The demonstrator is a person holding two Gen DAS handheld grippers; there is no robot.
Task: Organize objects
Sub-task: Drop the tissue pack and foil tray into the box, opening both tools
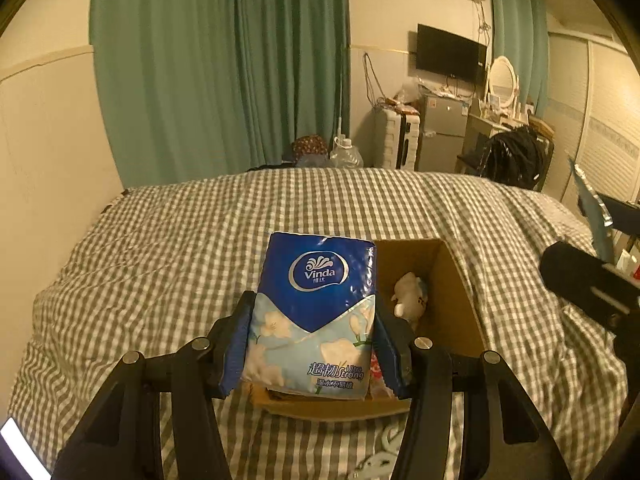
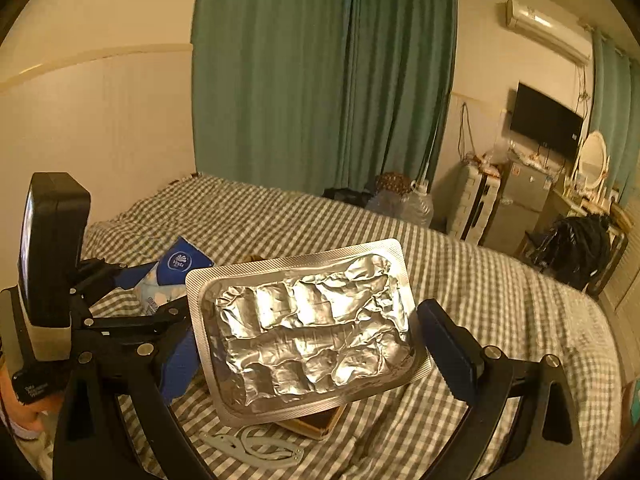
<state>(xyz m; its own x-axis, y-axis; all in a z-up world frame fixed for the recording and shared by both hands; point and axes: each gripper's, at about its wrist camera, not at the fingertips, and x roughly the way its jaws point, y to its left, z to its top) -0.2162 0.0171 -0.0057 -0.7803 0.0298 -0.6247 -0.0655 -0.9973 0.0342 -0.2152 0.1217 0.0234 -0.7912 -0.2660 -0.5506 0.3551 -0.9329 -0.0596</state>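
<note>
A: We hold the tissue pack [image 1: 314, 320] clamped between the blue pads of the left gripper [image 1: 314, 344], upright above the near end of the cardboard box [image 1: 448, 292] on the checked bed cover [image 1: 160, 264]; a small plush toy [image 1: 410, 294] already lies inside.

B: Procedure, in our judgement: lower the pack into the free space beside the toy, then part the fingers; avoid the box rim.

A: The right gripper [image 2: 308, 340] grips a foil blister sheet [image 2: 308, 320] by its edges, tilted, raised over the bed; white scissors [image 2: 256, 446] lie below.
</note>
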